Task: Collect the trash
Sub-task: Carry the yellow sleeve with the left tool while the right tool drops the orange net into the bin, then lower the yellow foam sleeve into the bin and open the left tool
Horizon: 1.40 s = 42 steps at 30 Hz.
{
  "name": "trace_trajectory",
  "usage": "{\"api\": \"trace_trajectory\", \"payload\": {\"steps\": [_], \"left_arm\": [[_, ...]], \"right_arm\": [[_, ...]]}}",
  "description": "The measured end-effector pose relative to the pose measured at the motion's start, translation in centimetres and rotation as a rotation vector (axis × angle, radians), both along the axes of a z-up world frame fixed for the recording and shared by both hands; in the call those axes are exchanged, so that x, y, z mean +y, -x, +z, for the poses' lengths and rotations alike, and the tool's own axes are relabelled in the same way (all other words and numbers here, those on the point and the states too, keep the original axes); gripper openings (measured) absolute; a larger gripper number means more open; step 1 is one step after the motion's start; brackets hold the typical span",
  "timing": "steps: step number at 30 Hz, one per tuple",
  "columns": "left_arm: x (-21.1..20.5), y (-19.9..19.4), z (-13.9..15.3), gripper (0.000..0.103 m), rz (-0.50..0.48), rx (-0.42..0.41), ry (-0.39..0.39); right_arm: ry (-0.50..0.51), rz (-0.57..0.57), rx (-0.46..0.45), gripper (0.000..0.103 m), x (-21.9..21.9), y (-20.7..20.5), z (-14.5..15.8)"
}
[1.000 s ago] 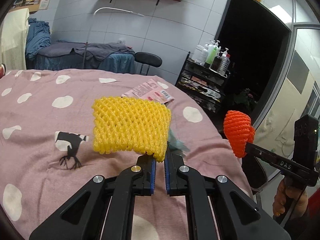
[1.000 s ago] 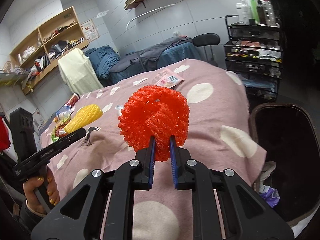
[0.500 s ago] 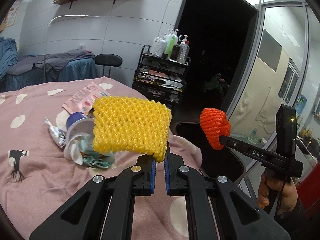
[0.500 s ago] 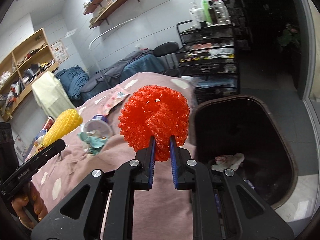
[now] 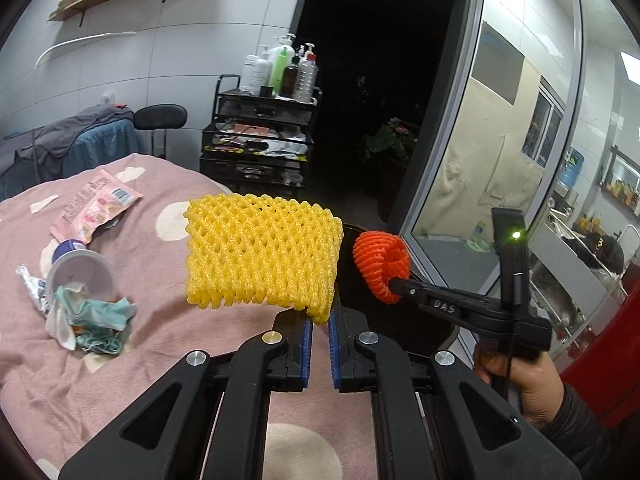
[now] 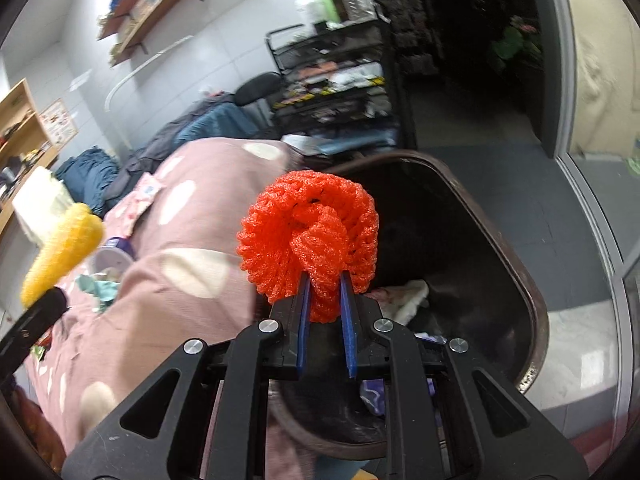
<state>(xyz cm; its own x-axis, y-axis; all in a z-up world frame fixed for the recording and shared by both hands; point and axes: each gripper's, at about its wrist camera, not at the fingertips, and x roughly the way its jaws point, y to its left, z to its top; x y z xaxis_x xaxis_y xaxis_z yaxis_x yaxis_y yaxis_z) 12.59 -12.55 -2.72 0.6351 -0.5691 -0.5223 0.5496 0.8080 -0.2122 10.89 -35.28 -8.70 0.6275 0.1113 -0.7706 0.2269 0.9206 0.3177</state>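
Both my tongs have swung from the bed toward the bin (image 6: pixel 532 300); right tongs (image 6: pixel 325 300) clamp the orange net (image 6: pixel 312 236) over it, left tongs (image 5: pixel 318 320) pinch the yellow net (image 5: pixel 262 252) by its near corner, both light, squashy foam

Two foam fruit nets are in view: one yellow foam net (image 5: pixel 262 252) and one orange foam net (image 5: pixel 380 266). Two grippers hold them, the left gripper (image 5: pixel 318 320) and the right gripper (image 6: pixel 325 300), each with two fingers (image 5: pixel 306 340). One dark trash bin (image 6: pixel 532 312) stands beside the bed. On the one pink spotted bedspread (image 5: pixel 132 376) lie one pink snack wrapper (image 5: pixel 94 208), one round white tub (image 5: pixel 78 272), one squeezed tube (image 5: pixel 30 284) and one clump of crumpled tissue (image 5: pixel 94 316). One black wire trolley (image 5: pixel 260 140) carries about six bottles (image 5: pixel 284 70). One black stool (image 5: pixel 160 114) stands near it. One hand (image 5: pixel 528 380) shows.
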Motion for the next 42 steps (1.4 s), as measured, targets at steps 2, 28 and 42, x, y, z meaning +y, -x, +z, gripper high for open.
{"api": "trace_trajectory", "payload": {"steps": [2,28,42], "left_arm": [[-0.7,0.0,-0.1,0.008,-0.014,0.005,-0.004],[-9.2,-1.6,-2.4,0.008,-0.196,0.121,-0.09],[-13.1,-3.4,-4.4,0.008,-0.262,0.216,-0.142]], "right_arm": [[-0.012,-0.019,0.017,0.022,-0.6,0.1,-0.7],[0.076,-0.284,-0.09,0.089,-6.0,3.0,2.1],[0.08,-0.384,-0.111,0.091,-8.7,4.2,2.9]]}}
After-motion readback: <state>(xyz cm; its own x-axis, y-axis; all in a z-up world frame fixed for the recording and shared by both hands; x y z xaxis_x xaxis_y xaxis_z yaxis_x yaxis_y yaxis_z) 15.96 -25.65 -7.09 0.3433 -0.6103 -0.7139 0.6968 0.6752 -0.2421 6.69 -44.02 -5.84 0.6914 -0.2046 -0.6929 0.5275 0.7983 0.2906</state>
